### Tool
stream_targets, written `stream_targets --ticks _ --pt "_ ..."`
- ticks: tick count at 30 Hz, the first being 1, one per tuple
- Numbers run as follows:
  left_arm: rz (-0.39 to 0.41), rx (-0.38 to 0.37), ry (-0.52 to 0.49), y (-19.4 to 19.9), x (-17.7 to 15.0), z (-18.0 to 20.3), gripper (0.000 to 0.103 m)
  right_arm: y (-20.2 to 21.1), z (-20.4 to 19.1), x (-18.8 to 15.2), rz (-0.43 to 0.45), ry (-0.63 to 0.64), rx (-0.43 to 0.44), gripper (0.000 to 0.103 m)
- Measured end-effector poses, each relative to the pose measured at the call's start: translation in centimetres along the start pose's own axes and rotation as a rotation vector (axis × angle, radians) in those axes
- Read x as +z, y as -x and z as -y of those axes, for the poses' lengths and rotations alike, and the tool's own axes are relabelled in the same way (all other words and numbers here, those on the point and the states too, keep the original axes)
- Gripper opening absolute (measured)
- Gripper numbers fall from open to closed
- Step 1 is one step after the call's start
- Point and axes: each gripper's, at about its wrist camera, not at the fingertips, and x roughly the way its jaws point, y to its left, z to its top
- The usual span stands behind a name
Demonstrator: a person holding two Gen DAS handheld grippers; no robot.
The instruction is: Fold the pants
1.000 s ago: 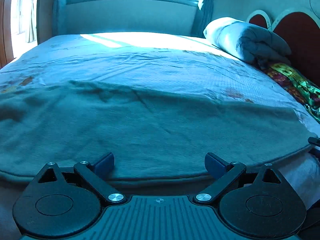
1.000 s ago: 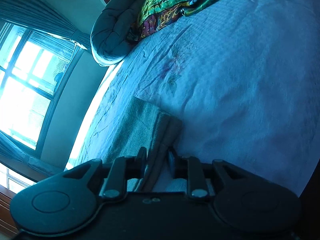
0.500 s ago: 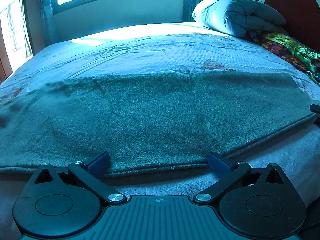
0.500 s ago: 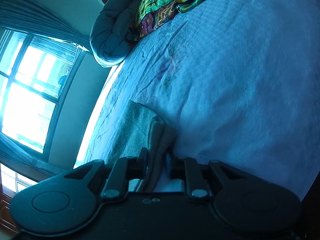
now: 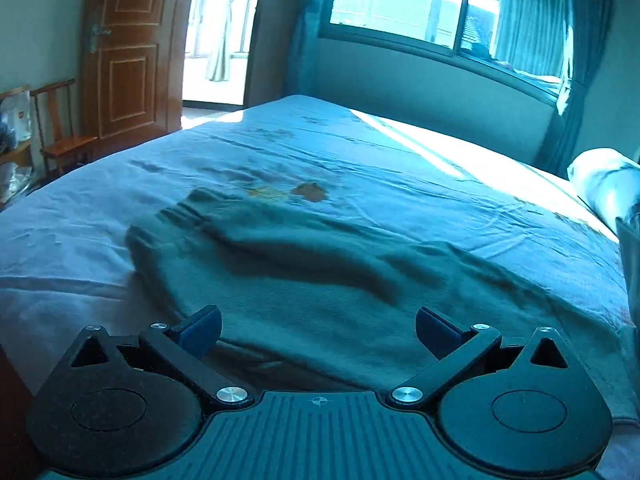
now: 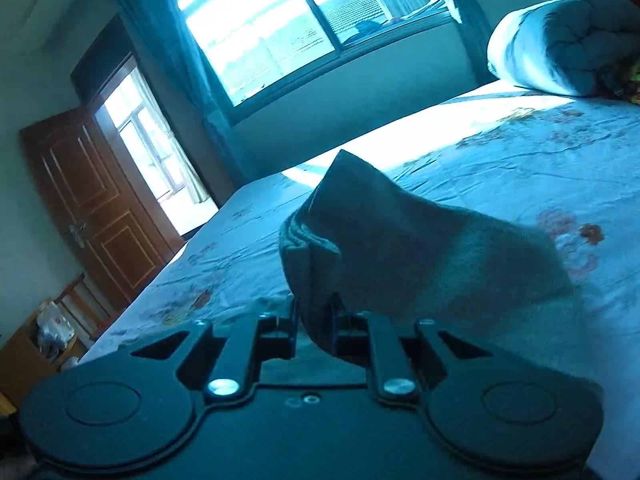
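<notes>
Two grippers work here: the right gripper [image 6: 314,320] is clamped on a bunched end of the pants [image 6: 420,256], its jaws easing slightly apart, while the left gripper [image 5: 318,328] stands wide apart, holding nothing. Soft and limp, the pants sag across the near bed [image 5: 400,152]; I would grip a thick hem. A rolled quilt [image 6: 568,40] lies far right, not in the way.

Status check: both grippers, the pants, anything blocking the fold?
Left gripper wide open, empty, over the pants. Right gripper pinching a lifted pants end, jaws easing open. Bedsheet ahead shows nothing in the way.
</notes>
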Motion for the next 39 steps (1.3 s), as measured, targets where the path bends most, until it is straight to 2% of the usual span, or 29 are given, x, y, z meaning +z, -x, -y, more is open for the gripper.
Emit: stream_targets --ticks 1,2,3,4,6,8,9,10,11,13,15,16,18,19,20,22,27,28,29,30,32,34,37,39 --pt "-0.012 0.011 0.026 -0.3 -0.1 -1.8 0.103 -2.0 -2.2 -2.0 -0.042 0.037 0.055 0.02" --pt "-0.026 0.018 0.052 -0.8 -0.3 -3.4 0.103 -4.0 -3.8 -3.8 -0.121 0.091 0.098 0.03" --pt "-0.044 0.031 0.085 -1.5 -0.7 -5.0 0.103 -5.4 -4.8 -5.1 -0.22 0.117 0.097 0.032" --pt "-0.061 0.032 0.103 -1.9 -1.0 -5.8 0.103 -5.4 -5.1 -6.1 -0.242 0.106 0.091 0.018" --pt "-0.079 0.017 0.147 -2.6 -1.7 -7.2 0.103 -3.5 -4.7 -6.5 -0.165 0.073 0.097 0.02" --pt "-0.075 -0.007 0.172 -3.2 -2.3 -7.9 0.103 -2.9 -4.8 -6.2 -0.149 0.09 0.08 0.019" --pt "-0.075 -0.016 0.188 -3.4 -2.5 -8.0 0.103 -3.3 -4.8 -6.1 -0.164 0.097 0.093 0.018" --pt "-0.08 -0.028 0.213 -3.9 -2.6 -8.2 0.102 -4.2 -4.8 -6.4 -0.204 0.121 0.065 0.013" --pt "-0.091 -0.043 0.237 -4.6 -2.7 -8.3 0.102 -6.2 -4.9 -7.2 -0.301 0.155 -0.009 0.01" --pt "-0.093 -0.068 0.262 -5.3 -2.5 -8.1 0.102 -6.5 -4.6 -7.1 -0.297 0.107 -0.002 0.009" --pt "-0.083 -0.081 0.255 -5.3 -2.3 -8.1 0.102 -4.2 -4.5 -6.3 -0.227 0.088 0.027 0.016" --pt "-0.076 -0.091 0.261 -5.5 -2.1 -8.3 0.102 -3.5 -4.5 -5.9 -0.192 0.094 0.027 0.025" --pt "-0.085 -0.12 0.307 -6.4 -1.7 -9.4 0.101 -2.5 -4.3 -5.1 -0.16 0.096 0.017 0.025" --pt "-0.092 -0.14 0.33 -7.0 -1.6 -10.0 0.092 -2.1 -4.0 -4.8 -0.15 0.082 0.021 0.025" --pt "-0.109 -0.162 0.362 -7.7 -1.5 -10.8 0.078 -1.9 -3.6 -4.4 -0.136 0.064 0.023 0.025" --pt "-0.134 -0.186 0.406 -9.5 -1.6 -12.2 0.067 -1.6 -3.2 -4.0 -0.132 0.062 0.012 0.026" --pt "-0.14 -0.322 0.568 -14.8 -1.3 -15.6 0.065 -1.3 -2.0 -3.8 -0.128 0.017 -0.009 0.027" --pt "-0.134 -0.335 0.588 -15.4 -1.2 -15.9 0.06 -1.2 -1.7 -3.9 -0.122 0.02 -0.026 0.028" --pt "-0.133 -0.336 0.602 -16.2 -1.1 -16.3 0.035 -1.3 -1.4 -4.1 -0.123 0.024 -0.045 0.028" --pt "-0.145 -0.321 0.588 -16.8 -1.0 -16.3 0.022 -1.4 -1.3 -4.2 -0.13 0.033 -0.073 0.028" --pt "-0.127 -0.336 0.552 -16.8 -1.0 -15.9 0.019 -1.6 -1.5 -4.5 -0.14 0.06 -0.064 0.028" --pt "-0.092 -0.329 0.5 -16.1 -0.8 -15.1 0.018 -2.1 -2.5 -4.8 -0.135 0.092 -0.017 0.028" --pt "-0.076 -0.32 0.468 -15.7 -0.3 -14.8 0.018 -3.9 -5.0 -5.9 -0.168 0.179 0.014 0.028" --pt "-0.086 -0.313 0.456 -15.5 -0.2 -15.0 0.018 -6.3 -7.3 -7.8 -0.236 0.328 0.009 0.031"
